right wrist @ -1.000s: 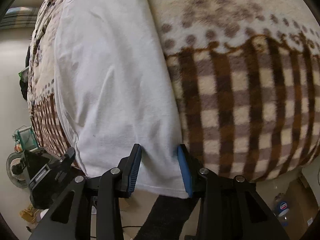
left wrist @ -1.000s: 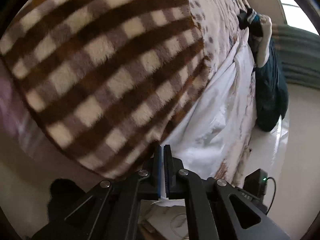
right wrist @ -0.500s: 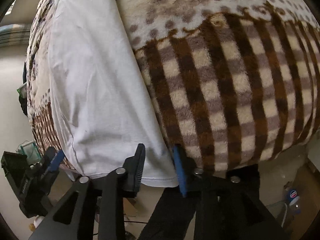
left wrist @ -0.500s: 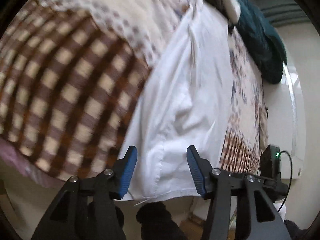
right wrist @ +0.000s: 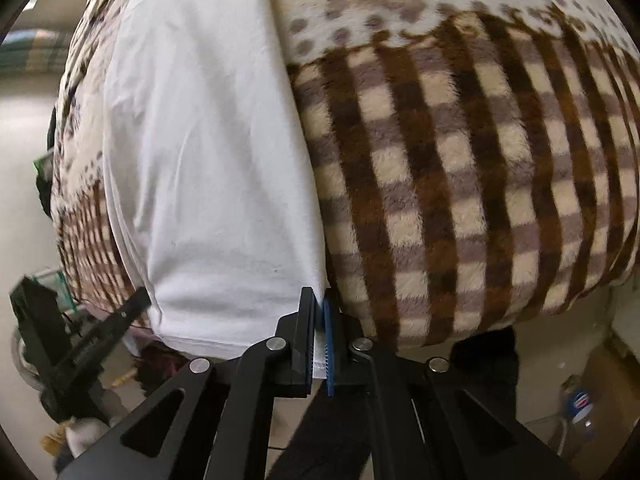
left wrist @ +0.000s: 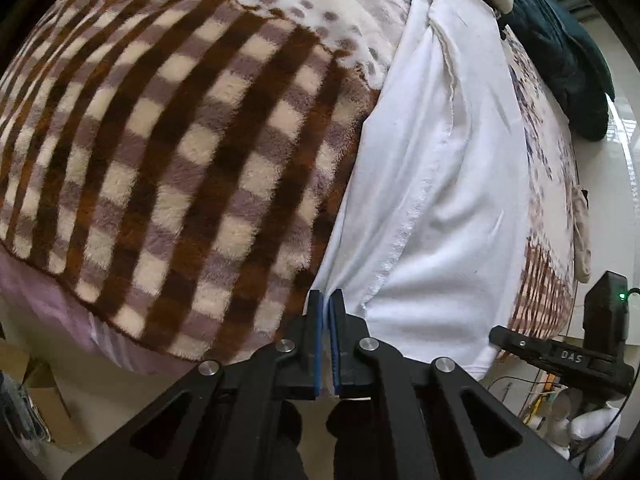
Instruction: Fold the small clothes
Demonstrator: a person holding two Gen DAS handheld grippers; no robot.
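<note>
White cotton, a small shirt [left wrist: 452, 200], is lying lengthwise on the checked blanket [left wrist: 168, 152], its hem hanging over the near edge. The left gripper [left wrist: 328, 312] and right gripper [right wrist: 318, 312] are each pinching a bottom corner between closed pads, probably so the hem can be carried up evenly for a fold.

Left gripper [left wrist: 328, 300], open half second ago, now pinching shirt [left wrist: 448, 200] corner; right gripper [right wrist: 319, 300] likewise clamping opposite corner.
</note>
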